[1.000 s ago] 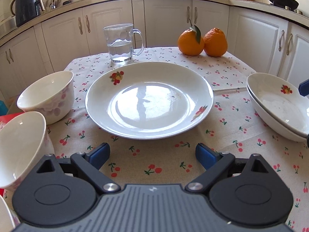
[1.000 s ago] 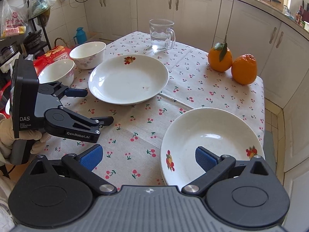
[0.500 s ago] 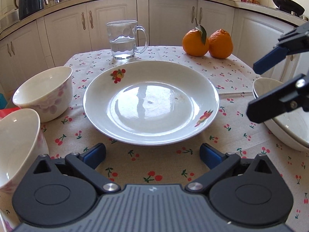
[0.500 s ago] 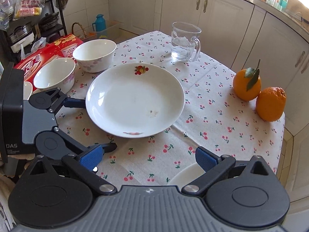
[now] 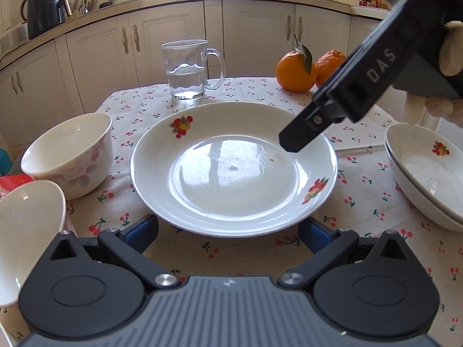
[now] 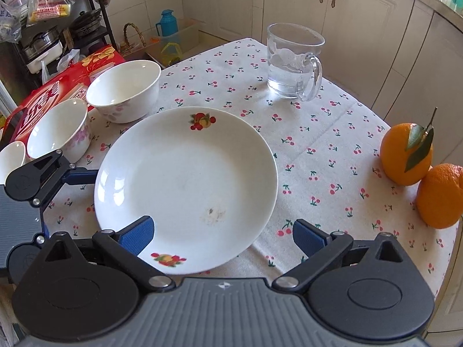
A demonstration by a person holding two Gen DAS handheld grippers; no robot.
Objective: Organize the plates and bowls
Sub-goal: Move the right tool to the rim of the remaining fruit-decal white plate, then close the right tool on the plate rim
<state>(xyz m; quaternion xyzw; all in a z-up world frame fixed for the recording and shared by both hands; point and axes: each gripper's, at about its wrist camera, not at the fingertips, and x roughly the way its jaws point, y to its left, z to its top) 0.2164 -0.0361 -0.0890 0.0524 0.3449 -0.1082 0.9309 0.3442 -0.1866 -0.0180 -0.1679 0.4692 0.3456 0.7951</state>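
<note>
Large white plate with two fruit decals on its rim, flat and upright mid-desk, faint smudge in its well. Left of that plate: two white bowls with pink flower prints, upright, close together, a third bowl's rim just beyond. Right of the plate: two stacked shallow dishes, nested, same fruit motif.

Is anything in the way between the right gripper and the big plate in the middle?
No. The right gripper hangs open right over the plate's near rim, with nothing visible between them.
</note>
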